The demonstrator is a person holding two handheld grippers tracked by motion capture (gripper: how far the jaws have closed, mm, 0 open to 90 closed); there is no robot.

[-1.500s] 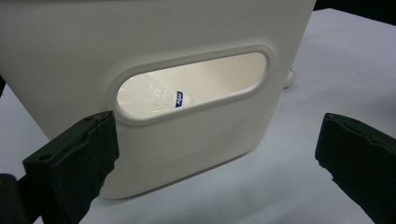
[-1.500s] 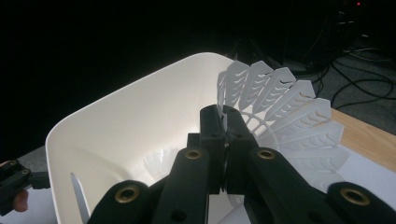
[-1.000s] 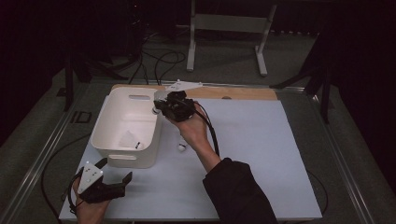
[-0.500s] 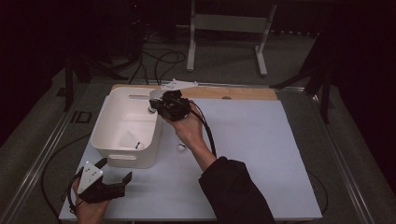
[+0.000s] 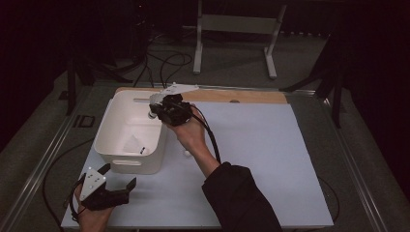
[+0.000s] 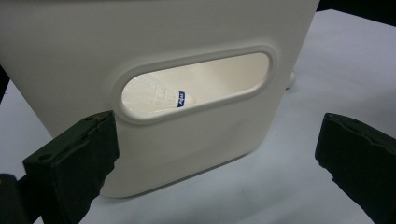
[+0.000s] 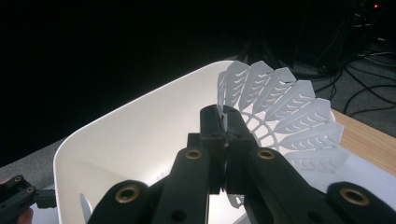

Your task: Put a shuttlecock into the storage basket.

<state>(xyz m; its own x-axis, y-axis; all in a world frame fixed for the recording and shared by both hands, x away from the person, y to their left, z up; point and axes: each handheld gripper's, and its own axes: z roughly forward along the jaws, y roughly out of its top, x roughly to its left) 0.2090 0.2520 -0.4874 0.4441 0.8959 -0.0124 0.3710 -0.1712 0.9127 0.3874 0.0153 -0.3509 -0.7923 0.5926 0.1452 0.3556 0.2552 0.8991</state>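
White plastic shuttlecock (image 7: 285, 116) is pinched by its skirt edge in the right gripper (image 7: 223, 135), whose jaws are closed tight on it, held above the far right rim of the white bin (image 5: 112, 145); another shuttlecock (image 5: 133, 144) already lies on the bin floor; a third one (image 5: 186, 153) rests on the table (image 5: 270, 159) just right of the bin. The left gripper (image 5: 116, 191) waits wide open and empty near the table's near left corner. Best to carry the shuttlecock well over the bin's middle before letting go, so it cannot catch the rim.
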